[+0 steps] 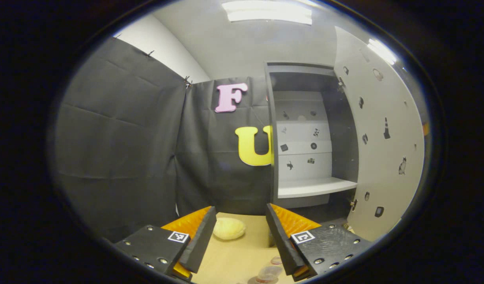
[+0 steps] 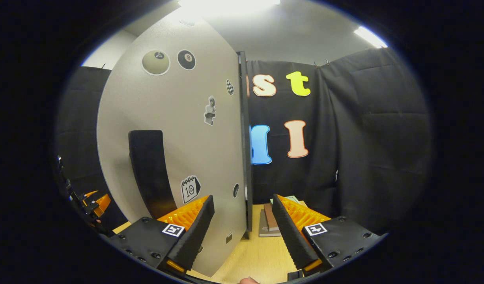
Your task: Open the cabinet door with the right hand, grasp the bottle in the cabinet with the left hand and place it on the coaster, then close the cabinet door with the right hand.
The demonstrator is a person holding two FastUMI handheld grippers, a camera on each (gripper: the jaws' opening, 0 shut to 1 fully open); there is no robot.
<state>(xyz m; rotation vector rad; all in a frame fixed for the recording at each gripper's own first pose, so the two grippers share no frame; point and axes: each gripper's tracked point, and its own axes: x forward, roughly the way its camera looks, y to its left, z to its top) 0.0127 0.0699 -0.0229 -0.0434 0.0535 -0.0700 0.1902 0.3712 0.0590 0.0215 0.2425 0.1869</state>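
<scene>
The grey cabinet [image 1: 274, 157] stands open ahead, its white shelf [image 1: 313, 187] bare. Its door [image 1: 384, 150], dotted with stickers, is swung out to the right. My left gripper [image 1: 240, 211] is open over the wooden table with nothing between its fingers. At the view's bottom edge, under that gripper, lies a clear round thing with a reddish rim [image 1: 267, 273]; I cannot tell whether it is the bottle or the coaster. In the right gripper view the door [image 2: 178, 138] and its black handle [image 2: 147, 169] are close. My right gripper [image 2: 242, 199] is open, its fingers either side of the door's free edge [image 2: 245, 157].
A pale yellow round lump [image 1: 229, 228] lies on the table [image 1: 234, 256] ahead of the left gripper. A few books [image 2: 269, 223] lie stacked past the door's edge. The other gripper [image 2: 92, 203] shows at the far left of the right gripper view. Black cloth walls close the booth.
</scene>
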